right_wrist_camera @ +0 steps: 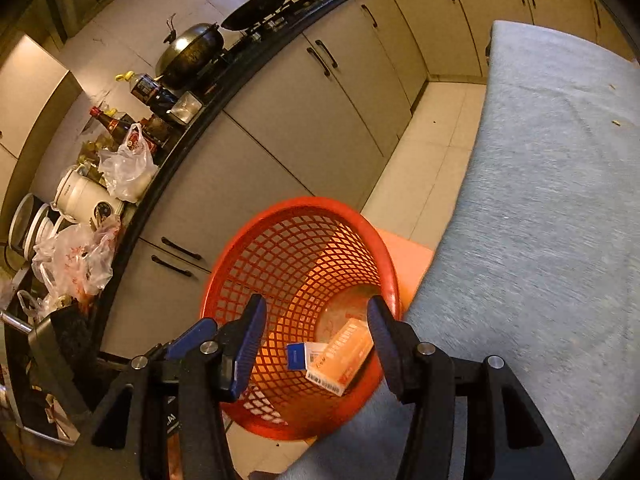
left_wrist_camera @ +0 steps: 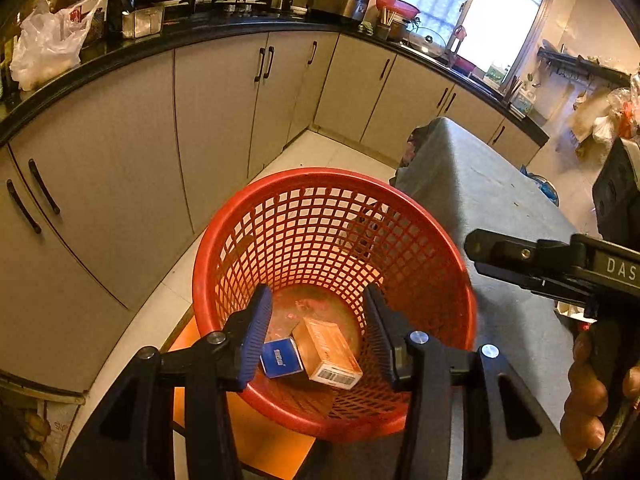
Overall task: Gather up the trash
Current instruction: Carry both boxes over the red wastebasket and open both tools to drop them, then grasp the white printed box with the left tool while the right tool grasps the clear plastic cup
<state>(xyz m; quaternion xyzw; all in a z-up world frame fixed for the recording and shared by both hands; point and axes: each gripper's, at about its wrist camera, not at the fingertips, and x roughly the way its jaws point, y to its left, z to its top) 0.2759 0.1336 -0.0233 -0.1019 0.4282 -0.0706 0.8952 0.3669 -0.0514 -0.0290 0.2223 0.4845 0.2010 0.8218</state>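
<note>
A red mesh waste basket [left_wrist_camera: 448, 248] [right_wrist_camera: 228, 276] stands on the floor beside a cloth-covered table. At its bottom lie an orange carton [left_wrist_camera: 326, 350] [right_wrist_camera: 344, 354] and a small blue and white box [left_wrist_camera: 280, 358] [right_wrist_camera: 300, 355]. My left gripper [left_wrist_camera: 318, 320] hovers over the basket mouth, its jaws apart with nothing between the pads. Over the same basket my right gripper [right_wrist_camera: 316, 328] also stands open and empty. In the left wrist view the right gripper's body [left_wrist_camera: 560, 268] reaches in from the right, held by a hand [left_wrist_camera: 588, 396].
Grey-blue cloth covers the table [left_wrist_camera: 492, 200] [right_wrist_camera: 540, 200] right of the basket. An orange mat [left_wrist_camera: 260, 436] [right_wrist_camera: 408, 256] lies under the basket. Beige cabinets [left_wrist_camera: 120, 184] [right_wrist_camera: 288, 128] under a black counter run along the far side, with pans, bottles and plastic bags [right_wrist_camera: 128, 168] on top.
</note>
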